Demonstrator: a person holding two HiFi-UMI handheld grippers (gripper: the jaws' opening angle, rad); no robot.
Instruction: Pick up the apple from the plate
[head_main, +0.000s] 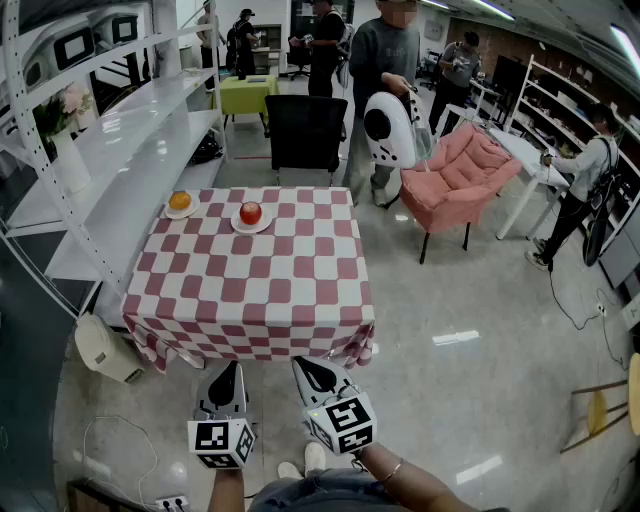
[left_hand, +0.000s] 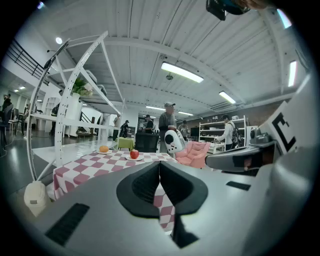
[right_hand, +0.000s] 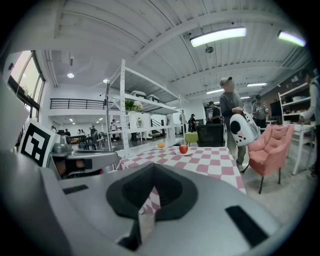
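Checkered bench (head_main: 250, 290) ahead of us carries the apple (head_main: 250, 212) on its plate (head_main: 236, 227) near the bench's far edge, well beyond our left tool (head_main: 233, 368) and right tool (head_main: 299, 365), both pressed together and empty, short of the bench's near edge, left looking marginally nearer.

red apple (head_main: 250, 212) sits upright on a small white plate (head_main: 236, 225) at the far side of the checkered table (head_main: 250, 290), untouched
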